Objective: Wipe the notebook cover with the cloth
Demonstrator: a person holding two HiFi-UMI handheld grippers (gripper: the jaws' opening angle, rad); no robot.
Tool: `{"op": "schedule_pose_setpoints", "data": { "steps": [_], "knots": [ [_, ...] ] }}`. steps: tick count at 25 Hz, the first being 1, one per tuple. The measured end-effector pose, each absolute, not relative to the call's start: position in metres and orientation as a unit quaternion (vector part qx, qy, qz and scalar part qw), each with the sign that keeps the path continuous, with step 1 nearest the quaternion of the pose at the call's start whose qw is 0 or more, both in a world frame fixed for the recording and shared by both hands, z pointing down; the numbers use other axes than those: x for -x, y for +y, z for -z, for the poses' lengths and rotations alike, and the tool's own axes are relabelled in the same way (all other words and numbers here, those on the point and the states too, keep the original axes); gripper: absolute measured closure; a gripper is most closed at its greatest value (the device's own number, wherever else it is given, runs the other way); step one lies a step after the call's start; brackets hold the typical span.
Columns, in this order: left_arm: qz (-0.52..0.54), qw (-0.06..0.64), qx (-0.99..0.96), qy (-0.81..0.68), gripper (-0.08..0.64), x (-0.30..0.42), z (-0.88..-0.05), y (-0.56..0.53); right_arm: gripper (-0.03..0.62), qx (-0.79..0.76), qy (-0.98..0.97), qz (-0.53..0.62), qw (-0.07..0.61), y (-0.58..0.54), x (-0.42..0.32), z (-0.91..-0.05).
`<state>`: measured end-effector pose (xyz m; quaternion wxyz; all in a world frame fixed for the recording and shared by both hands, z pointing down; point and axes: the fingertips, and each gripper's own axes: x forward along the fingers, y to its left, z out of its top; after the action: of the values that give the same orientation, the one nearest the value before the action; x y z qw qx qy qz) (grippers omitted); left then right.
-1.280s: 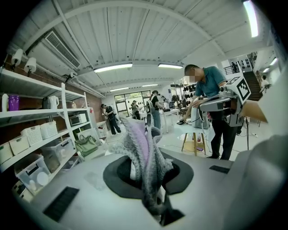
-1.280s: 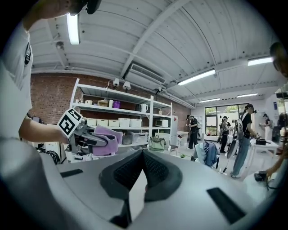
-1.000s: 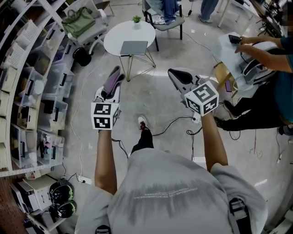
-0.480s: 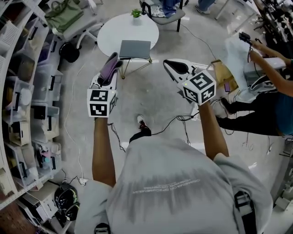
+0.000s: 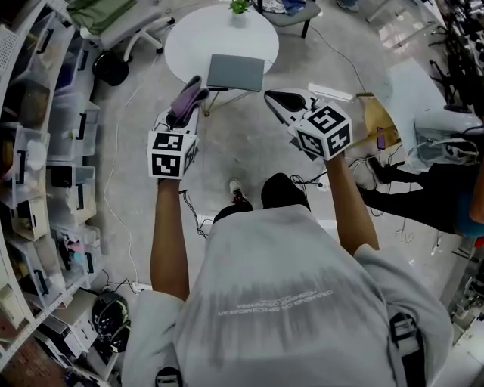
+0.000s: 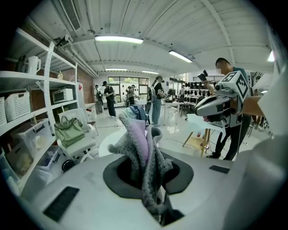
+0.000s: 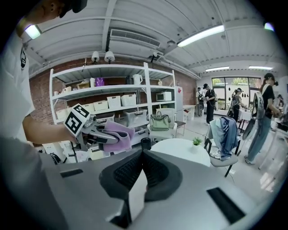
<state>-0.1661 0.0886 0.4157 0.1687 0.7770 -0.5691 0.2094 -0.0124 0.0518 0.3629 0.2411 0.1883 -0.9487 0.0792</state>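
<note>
Seen from beside the person: white round table (image 5: 181, 47) as ref. point. Notebook (image 5: 236, 72), grey, lies flat on the table's near part, close to the rim facing the person. Its long axis runs approx. side to side across the person's front, slightly skewed, w/ one long edge toward the grippers. Cover plain grey.

Left gripper (image 5: 190, 97) is held over the floor just short of the table's near-left rim, jaws clamped on the cloth (image 5: 187, 103). The cloth is lilac/grey and bunched, and it sticks up and forward out of the jaws toward the table. Right gripper (image 5: 274, 98) is off the table's near-right rim, jaws pressed together w/ nothing btwn them. The notebook sits beyond and btwn the two gripper tips, apart from both; the cloth doesn't touch it.

Small green plant (image 5: 240, 6) stands at the table's far rim.

Writing: each marker cube (image 5: 172, 153) bears black-and-white square codes. The print across the person's shirt (image 5: 280, 302) is too small to read.
</note>
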Motion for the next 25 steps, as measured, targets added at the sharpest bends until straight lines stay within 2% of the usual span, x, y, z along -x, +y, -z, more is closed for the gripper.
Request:
{"op": "schedule_pose_setpoints", "data": {
  "steps": [10,18,25],
  "knots": [
    [-0.225,0.221,-0.756,-0.574,0.508,0.191,-0.463,0.028,0.589,-0.178,-0.937,-0.114,0.277,-0.027,0.045,-0.422],
    [-0.254,0.254,-0.732,-0.579,0.508,0.216,-0.496,-0.057,0.589,-0.161,-0.933,-0.154,0.284,-0.117,0.073,-0.462],
    [-0.289,0.262,-0.731,-0.560,0.508,0.209,-0.515,-0.137,0.589,-0.128,-0.927,-0.185,0.300,-0.173,0.079,-0.496]
  ]
}}
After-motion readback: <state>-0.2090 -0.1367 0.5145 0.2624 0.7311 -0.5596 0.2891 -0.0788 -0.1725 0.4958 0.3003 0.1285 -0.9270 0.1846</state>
